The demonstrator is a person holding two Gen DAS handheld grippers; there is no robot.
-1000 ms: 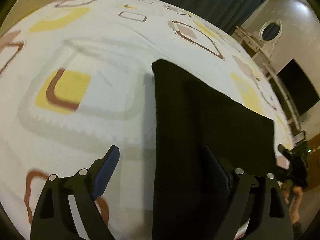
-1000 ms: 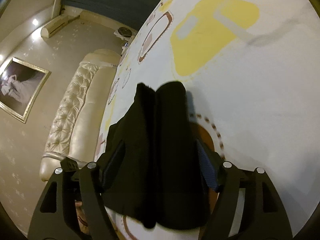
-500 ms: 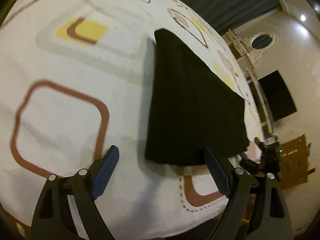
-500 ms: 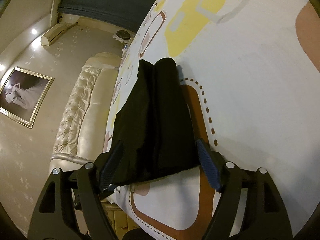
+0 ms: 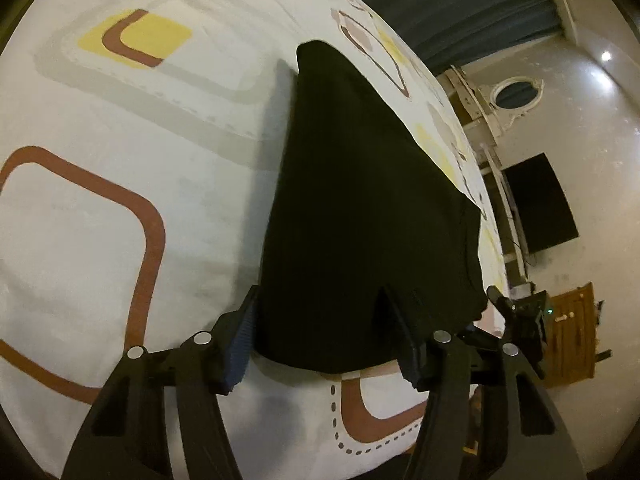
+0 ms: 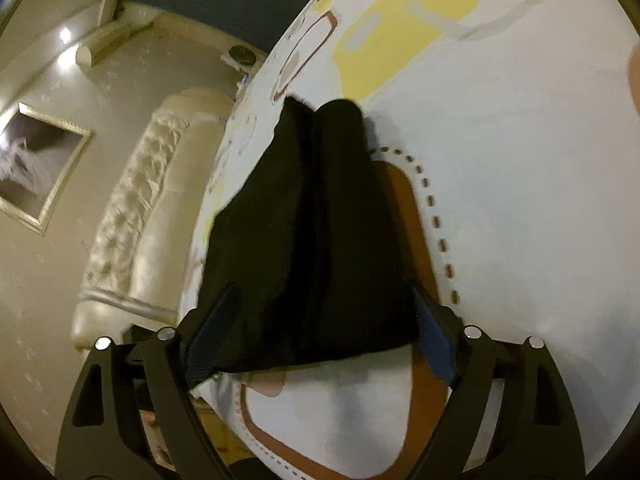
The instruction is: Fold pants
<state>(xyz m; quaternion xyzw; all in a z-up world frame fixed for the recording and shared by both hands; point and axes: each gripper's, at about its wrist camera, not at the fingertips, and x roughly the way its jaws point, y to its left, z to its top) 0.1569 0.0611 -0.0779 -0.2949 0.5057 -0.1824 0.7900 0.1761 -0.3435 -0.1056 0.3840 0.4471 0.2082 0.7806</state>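
The left gripper point(image 5: 324, 340) stands with jaws wide, empty, its ribbed blue pads point(image 5: 240, 344) flanking the near hem of the black pants point(image 5: 360, 208). The right gripper point(image 6: 320, 340) is likewise spread, gripping nothing. The pants point(image 6: 312, 240) lie folded into a matte, tapering slab near the bed's point(image 5: 100, 240) near edge, on a smooth white sheet printed with brown and yellow rounded squares. Beyond stands a tufted cream headboard point(image 6: 136, 216).

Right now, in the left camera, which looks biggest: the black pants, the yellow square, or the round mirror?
1. black pants
2. yellow square
3. round mirror, though it is farther away, so its real size is unsure.
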